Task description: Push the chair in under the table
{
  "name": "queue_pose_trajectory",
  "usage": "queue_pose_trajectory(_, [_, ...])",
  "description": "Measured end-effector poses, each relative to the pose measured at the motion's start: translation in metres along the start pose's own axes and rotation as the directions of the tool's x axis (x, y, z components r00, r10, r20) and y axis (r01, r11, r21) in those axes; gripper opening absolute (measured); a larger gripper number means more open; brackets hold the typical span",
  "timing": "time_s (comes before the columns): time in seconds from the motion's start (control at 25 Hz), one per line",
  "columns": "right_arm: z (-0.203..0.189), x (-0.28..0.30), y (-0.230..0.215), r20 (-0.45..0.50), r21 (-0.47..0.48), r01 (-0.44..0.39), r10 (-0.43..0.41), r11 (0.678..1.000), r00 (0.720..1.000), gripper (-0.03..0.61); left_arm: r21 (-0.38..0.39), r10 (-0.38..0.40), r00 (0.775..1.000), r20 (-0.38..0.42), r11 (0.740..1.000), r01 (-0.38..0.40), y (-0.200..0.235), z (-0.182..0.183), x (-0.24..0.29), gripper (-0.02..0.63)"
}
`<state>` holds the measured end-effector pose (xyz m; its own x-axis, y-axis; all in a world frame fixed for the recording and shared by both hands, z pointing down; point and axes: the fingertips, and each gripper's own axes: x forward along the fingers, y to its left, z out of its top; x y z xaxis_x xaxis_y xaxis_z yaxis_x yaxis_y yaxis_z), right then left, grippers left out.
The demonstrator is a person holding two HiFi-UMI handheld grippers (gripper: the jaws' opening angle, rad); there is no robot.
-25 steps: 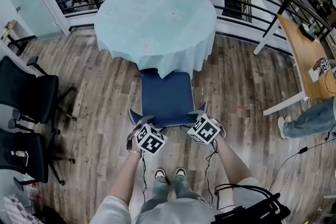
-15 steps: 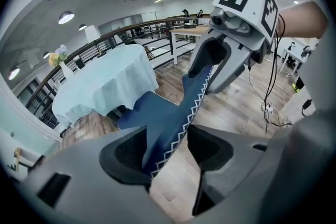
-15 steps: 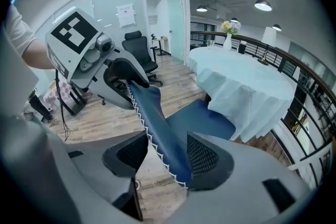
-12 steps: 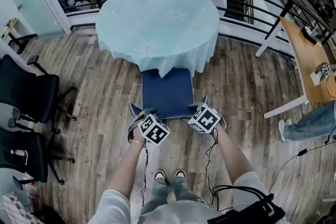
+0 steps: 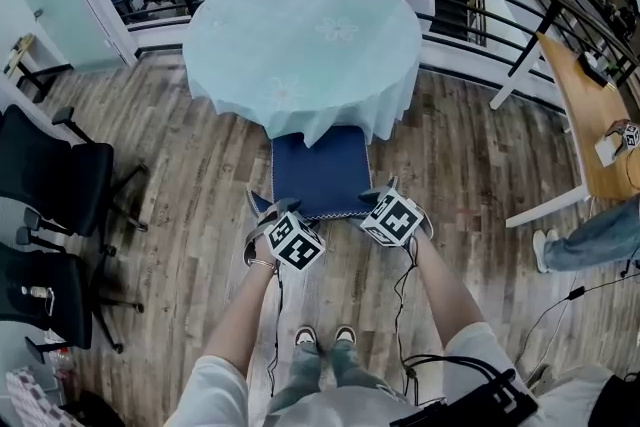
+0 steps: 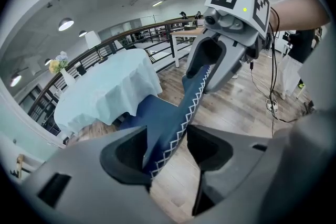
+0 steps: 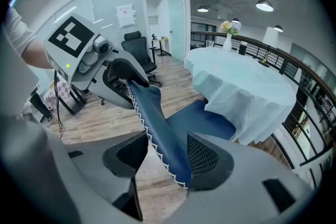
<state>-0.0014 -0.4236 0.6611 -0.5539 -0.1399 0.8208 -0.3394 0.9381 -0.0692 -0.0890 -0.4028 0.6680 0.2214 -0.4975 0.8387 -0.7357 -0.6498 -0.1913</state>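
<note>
my left gripper (image 6: 168,157) and right gripper (image 7: 161,157) stand part open, each straddling the back of the blue chair (image 5: 320,170), its seat partly under the table (image 5: 300,45).

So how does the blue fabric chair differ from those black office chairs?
The blue fabric chair sits partly under the pale tablecloth; the black office chairs stand clear of it. The left gripper and right gripper straddle the blue chair's back; the black chairs are untouched. All stand upright.
</note>
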Motion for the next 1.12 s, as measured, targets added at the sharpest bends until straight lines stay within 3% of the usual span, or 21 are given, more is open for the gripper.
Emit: queue_pose_trajectory(1.12, [0.022,0.008,-0.061,0.045,-0.055,0.02,-0.017,0.998,0.999,0.244,-0.001,0.06,0.998,0.028,0.998,-0.06,0.041,0.038,0.029,0.242])
